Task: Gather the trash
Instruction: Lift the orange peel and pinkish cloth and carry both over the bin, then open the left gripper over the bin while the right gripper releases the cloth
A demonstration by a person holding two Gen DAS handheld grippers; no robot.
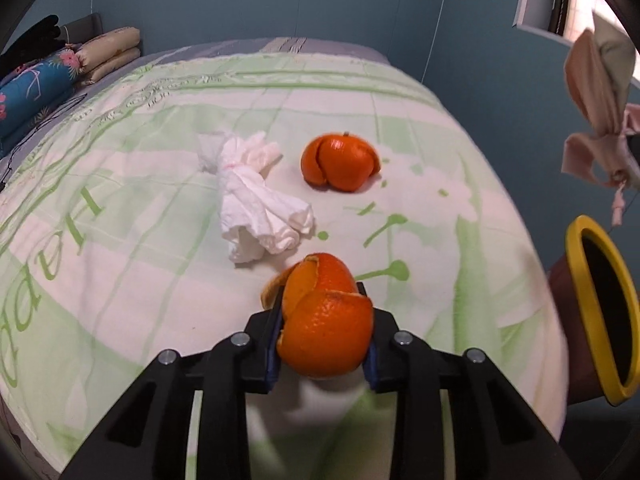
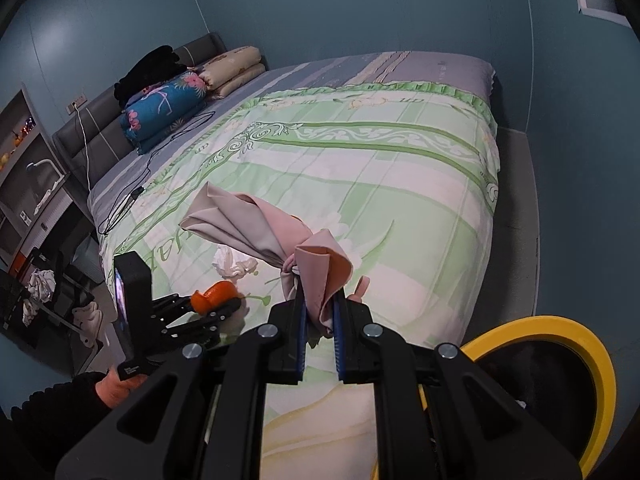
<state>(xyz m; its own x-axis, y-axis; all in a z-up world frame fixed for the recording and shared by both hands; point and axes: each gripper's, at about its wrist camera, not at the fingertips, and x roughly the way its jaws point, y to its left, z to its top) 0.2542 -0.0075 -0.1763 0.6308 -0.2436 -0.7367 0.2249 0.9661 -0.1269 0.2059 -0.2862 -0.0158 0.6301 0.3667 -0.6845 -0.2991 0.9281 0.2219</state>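
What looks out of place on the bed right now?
Litter on the green quilt: a crumpled white tissue and an orange peel beside it. Another peel is clamped in the left hand-held gripper; the right hand-held gripper pinches a pink cloth.

The green-and-white floral quilted bedspread (image 1: 160, 184) carries a crumpled white paper tissue (image 1: 256, 200) and a curled bright orange citrus peel (image 1: 340, 162). Beside the bedspread stands a brown bin with a yellow rim (image 1: 580, 280). A dusty pink-and-beige cloth rag (image 2: 276, 236) hangs over the bedspread.
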